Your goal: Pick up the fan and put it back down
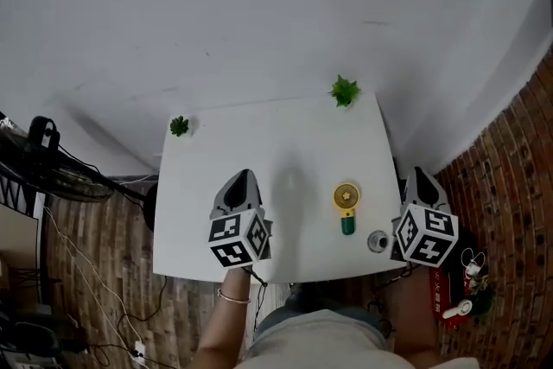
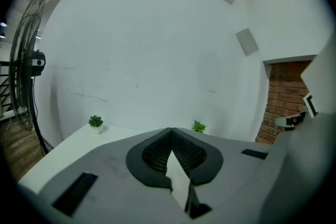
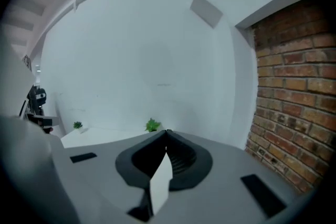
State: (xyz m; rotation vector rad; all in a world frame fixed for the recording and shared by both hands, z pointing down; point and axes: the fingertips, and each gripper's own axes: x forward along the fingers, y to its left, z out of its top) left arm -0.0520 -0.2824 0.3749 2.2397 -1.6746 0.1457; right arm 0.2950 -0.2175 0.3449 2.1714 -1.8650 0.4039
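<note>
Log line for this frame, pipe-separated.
phase: before pickup | fan: lying on table, untouched | left gripper: jaws shut, empty | right gripper: jaws shut, empty, at table's right edge

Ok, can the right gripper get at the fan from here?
Probably yes: the fan lies on open table just left of the right gripper. Only a small grey thing sits between, nearer the edge; the fingers are shut.

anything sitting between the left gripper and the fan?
Nothing. In the head view, the stretch of white table between the left gripper and the fan is bare.
</note>
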